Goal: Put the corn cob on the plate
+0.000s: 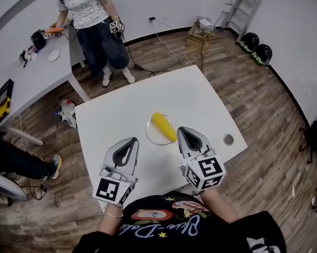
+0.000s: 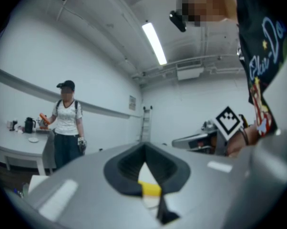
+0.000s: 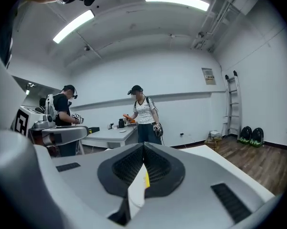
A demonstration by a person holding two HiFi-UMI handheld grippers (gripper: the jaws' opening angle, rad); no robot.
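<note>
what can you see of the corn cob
The corn cob is a bright yellow, stubby, roughly cylindrical piece that looks smooth, possibly plastic. It lies on its side, slanted across a round clear plate near the middle of the white table. Only the plate touches it.

**Q:** State the colours of the task items.
**A:** Corn cob (image 1: 164, 126): yellow. Plate (image 1: 151, 134): clear and colourless. Table (image 1: 121, 115): plain white.

**Q:** What finish do the tools have?
**A:** Left gripper (image 1: 132, 140) and right gripper (image 1: 183, 130): light grey shells with black textured pads (image 3: 129, 168). Left marker cube (image 1: 112, 188) and right marker cube (image 1: 206, 172): black square patterns on white faces.

**Q:** And the surroundings?
**A:** Floor (image 1: 253, 99): brown wood-plank pattern. Wall (image 1: 164, 4): white. Standing person (image 1: 92, 25): white top with small dark dots, dark blue trousers, white shoes. Helmets (image 1: 249, 41): black with green markings.
</note>
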